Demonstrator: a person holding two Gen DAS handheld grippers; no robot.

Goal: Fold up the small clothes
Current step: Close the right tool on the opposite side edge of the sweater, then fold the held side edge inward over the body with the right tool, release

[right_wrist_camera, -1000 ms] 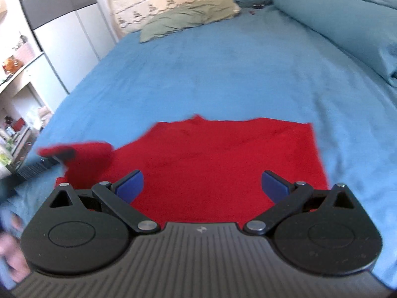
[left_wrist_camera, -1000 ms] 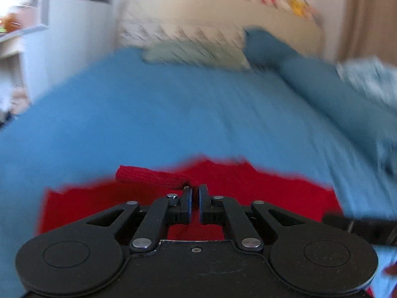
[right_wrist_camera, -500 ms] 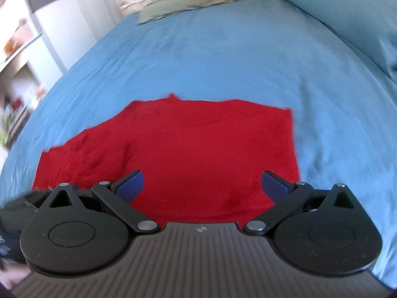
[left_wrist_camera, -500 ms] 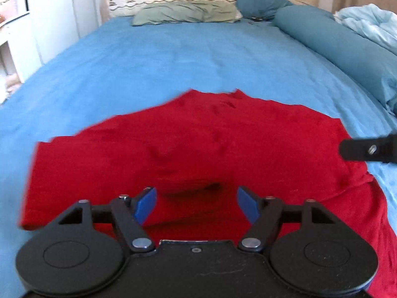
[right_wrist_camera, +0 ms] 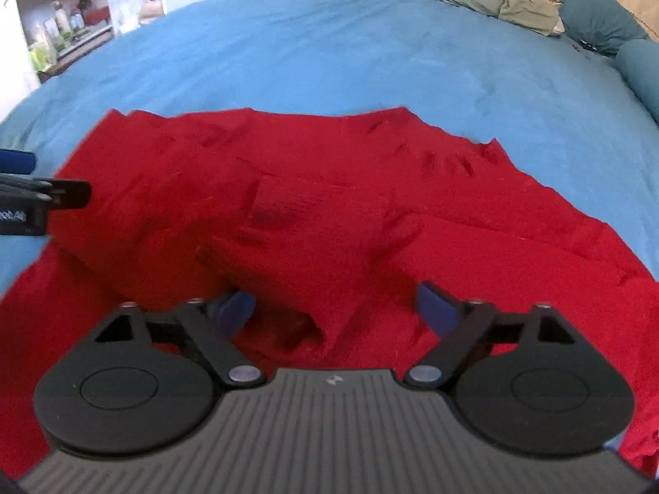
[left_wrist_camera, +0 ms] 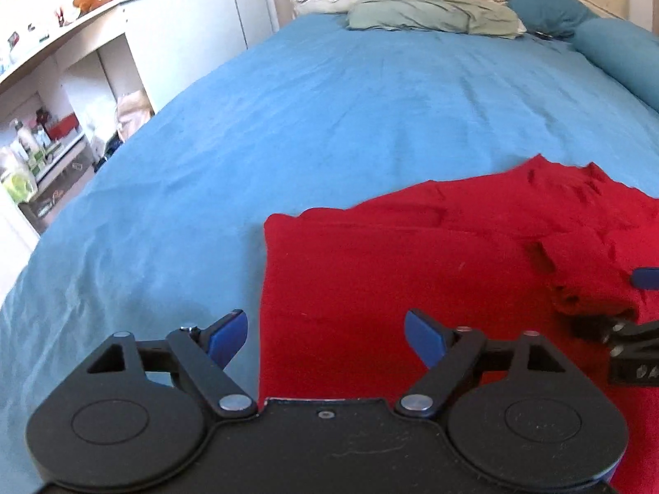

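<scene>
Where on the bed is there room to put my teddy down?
Bare blue sheet runs between the red garment and the green pillow, and also left of the garment toward the shelves. It is crowded over the garment, where the left gripper and right gripper both sit open.

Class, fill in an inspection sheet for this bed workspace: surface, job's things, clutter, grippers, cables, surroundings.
Surface: blue bedspread, lightly creased.
Job's things: red garment, spread out and rumpled, a fold raised near the middle.
Clutter: green pillow, teal bolster at the head end.
Grippers: left gripper open over the garment's left edge; right gripper open over the garment.
Cables: nothing seen.
Surroundings: shelves with small items, white wardrobe.
</scene>
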